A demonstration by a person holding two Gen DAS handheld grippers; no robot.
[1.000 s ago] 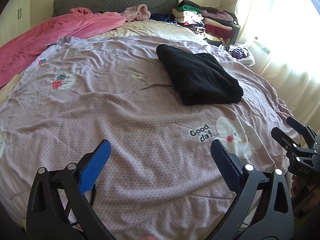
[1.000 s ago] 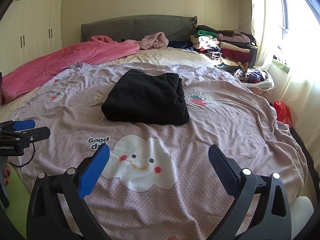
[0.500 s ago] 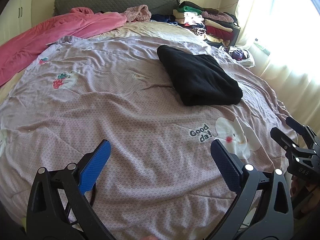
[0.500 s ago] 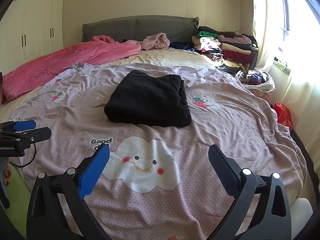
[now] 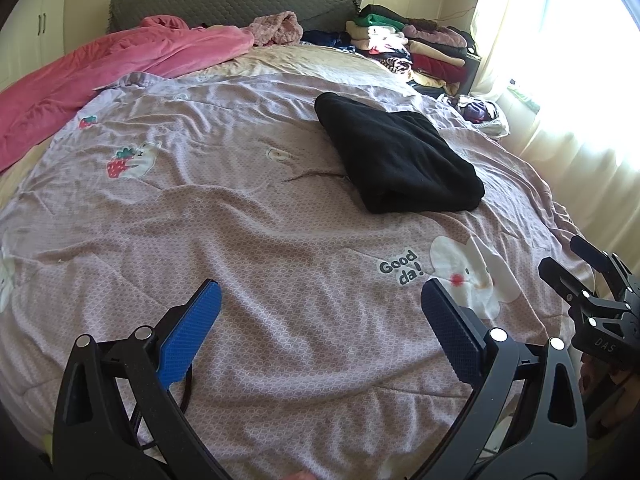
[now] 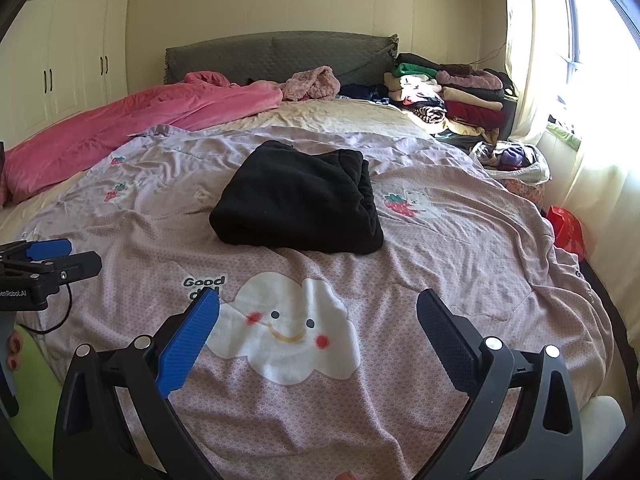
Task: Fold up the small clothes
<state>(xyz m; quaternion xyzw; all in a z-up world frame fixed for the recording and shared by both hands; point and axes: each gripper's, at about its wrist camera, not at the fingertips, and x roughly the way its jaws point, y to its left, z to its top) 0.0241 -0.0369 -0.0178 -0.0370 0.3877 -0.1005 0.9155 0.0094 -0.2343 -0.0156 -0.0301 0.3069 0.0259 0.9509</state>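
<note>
both grippers hang over the near edge of the bed with nothing between their fingers: the left gripper (image 5: pixel 320 336) has its jaws spread wide over bare quilt, and the right gripper (image 6: pixel 318 340) is spread just as wide above the white smiling cloud print (image 6: pixel 282 334). neither touches any cloth.

the black garment (image 6: pixel 298 200) lies toward the middle of the lilac quilt (image 5: pixel 200 208), well apart from both claws, farther in than the "good da!" lettering (image 5: pixel 400 273). it looks already folded into a thick, roughly square bundle, with layered edges showing on its right side in the right wrist view (how many layers is too dark to tell). from the left gripper it sits far and to the right; from the right gripper it is almost straight ahead.

my reading is that this fold is finished or nearly so, and the hands are between steps. the next move likely calls for either carrying the bundle off or fetching another piece. candidates sit at the far right: a stack of folded clothes (image 6: pixel 452 96) by the window, and a loose fuzzy pink item (image 6: pixel 312 82) near the grey headboard (image 6: pixel 280 54). reaching any of them means a long move forward across the bed, past the pink blanket (image 5: pixel 100 76) on the far left.
</note>
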